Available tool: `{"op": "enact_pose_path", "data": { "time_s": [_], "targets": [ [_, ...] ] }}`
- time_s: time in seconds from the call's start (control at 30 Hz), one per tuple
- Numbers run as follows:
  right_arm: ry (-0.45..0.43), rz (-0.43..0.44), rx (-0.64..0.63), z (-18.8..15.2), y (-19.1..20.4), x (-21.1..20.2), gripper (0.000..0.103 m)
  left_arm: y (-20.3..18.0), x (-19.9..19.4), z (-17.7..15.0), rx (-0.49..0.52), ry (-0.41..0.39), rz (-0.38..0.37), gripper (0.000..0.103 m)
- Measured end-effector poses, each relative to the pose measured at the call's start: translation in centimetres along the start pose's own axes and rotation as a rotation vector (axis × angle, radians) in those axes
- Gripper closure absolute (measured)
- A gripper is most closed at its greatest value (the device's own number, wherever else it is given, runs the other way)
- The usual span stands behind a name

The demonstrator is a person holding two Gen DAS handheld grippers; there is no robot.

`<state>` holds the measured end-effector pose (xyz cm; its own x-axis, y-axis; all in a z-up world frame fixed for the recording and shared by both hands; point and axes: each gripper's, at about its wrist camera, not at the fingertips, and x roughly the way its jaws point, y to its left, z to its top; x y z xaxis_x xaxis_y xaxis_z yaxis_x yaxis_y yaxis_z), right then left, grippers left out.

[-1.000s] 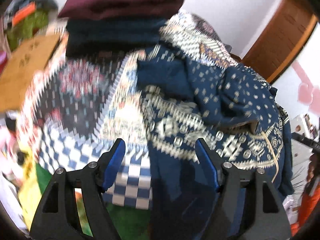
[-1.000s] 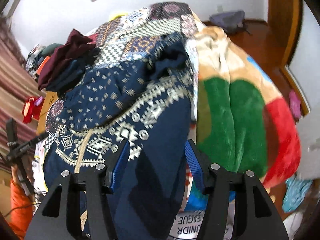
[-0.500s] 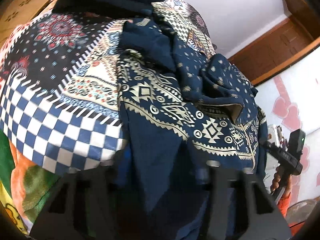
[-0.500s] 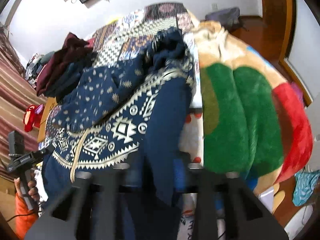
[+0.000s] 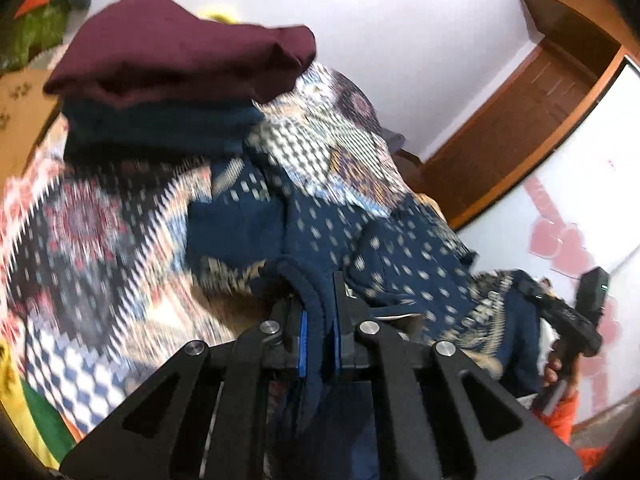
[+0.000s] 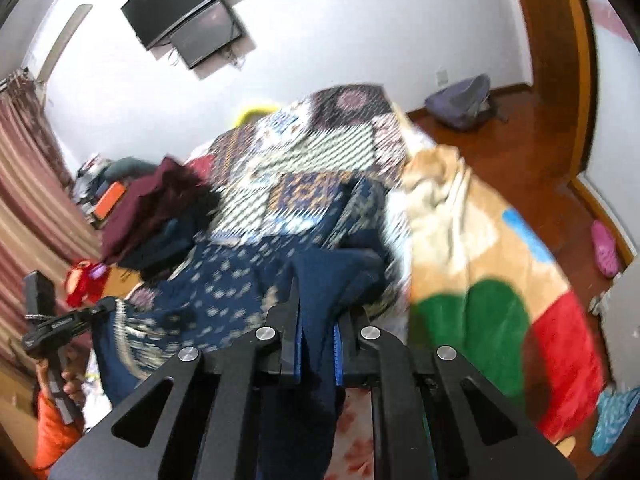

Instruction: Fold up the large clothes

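A large navy garment (image 5: 400,256) with cream geometric print lies crumpled on a patchwork bedspread (image 5: 88,224). My left gripper (image 5: 320,340) is shut on a plain navy edge of it, the cloth bunched between the blue pads. In the right wrist view the same garment (image 6: 224,280) spreads to the left, and my right gripper (image 6: 316,356) is shut on another navy edge that hangs down between the fingers. Both held edges are lifted off the bed. The frames are motion-blurred.
A stack of folded maroon (image 5: 180,56) and dark teal (image 5: 160,128) clothes sits at the far side of the bed. A green, red and tan plush blanket (image 6: 500,280) covers the bed's right part. A wooden door (image 5: 520,120) and wood floor (image 6: 520,132) lie beyond.
Both grippers were open above the garment a second ago. They dropped onto the navy cloth, closed on its edges, and now lift them.
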<state>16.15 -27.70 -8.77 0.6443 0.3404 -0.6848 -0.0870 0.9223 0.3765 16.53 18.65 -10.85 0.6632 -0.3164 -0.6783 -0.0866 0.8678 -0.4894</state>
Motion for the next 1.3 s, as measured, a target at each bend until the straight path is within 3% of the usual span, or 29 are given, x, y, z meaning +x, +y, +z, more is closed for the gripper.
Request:
{"op": "enact_pose_path", "data": {
  "time_s": [0.17, 0.33, 0.43, 0.47, 0.53, 0.63, 0.67, 0.7, 0.73, 0.8, 0.97, 1.3],
  "targets": [
    [0.085, -0.051, 0.052, 0.2, -3.2, 4.5, 0.093, 2.9, 3.6, 1.4, -0.042, 0.025, 0.105, 0.095],
    [0.136, -0.051, 0.103, -0.6, -4.9, 6.2, 0.091, 5.0, 7.7, 0.2, -0.064, 0.111, 0.167, 0.093],
    [0.149, -0.074, 0.102, -0.3, -4.7, 5.4, 0.079, 5.0, 8.0, -0.3, -0.05, 0.116, 0.183, 0.091],
    [0.154, -0.097, 0.096, -0.2, -4.6, 5.2, 0.07, 4.6, 7.7, -0.4, -0.033, 0.12, 0.191, 0.091],
    [0.144, -0.124, 0.078, 0.0, -4.4, 4.3, 0.066, 4.0, 7.2, -0.5, 0.001, 0.133, 0.221, 0.086],
    [0.131, -0.126, 0.066, -0.1, -4.1, 2.8, 0.066, 2.9, 5.9, -0.7, 0.049, 0.127, 0.279, 0.063],
    [0.128, -0.121, 0.069, -0.3, -4.0, 2.2, 0.065, 2.7, 5.4, -0.9, 0.059, 0.117, 0.306, 0.046],
    [0.132, -0.117, 0.07, -0.4, -3.9, 1.9, 0.061, 2.6, 4.9, -1.1, 0.068, 0.102, 0.327, 0.039],
    [0.138, -0.114, 0.069, -0.6, -3.7, 1.7, 0.059, 2.4, 4.1, -1.5, 0.08, 0.088, 0.343, 0.039],
    [0.148, -0.111, 0.064, -1.1, -3.4, 1.1, 0.048, 2.2, 3.5, -1.9, 0.082, 0.093, 0.339, 0.039],
    [0.204, -0.086, 0.061, -2.8, -2.6, 0.8, 0.038, 2.3, 2.3, -3.6, 0.031, 0.121, 0.278, 0.039],
    [0.286, -0.028, 0.113, -6.3, -1.8, 1.9, 0.037, 2.1, 3.1, -8.5, -0.032, 0.26, 0.17, 0.039]
  ]
}}
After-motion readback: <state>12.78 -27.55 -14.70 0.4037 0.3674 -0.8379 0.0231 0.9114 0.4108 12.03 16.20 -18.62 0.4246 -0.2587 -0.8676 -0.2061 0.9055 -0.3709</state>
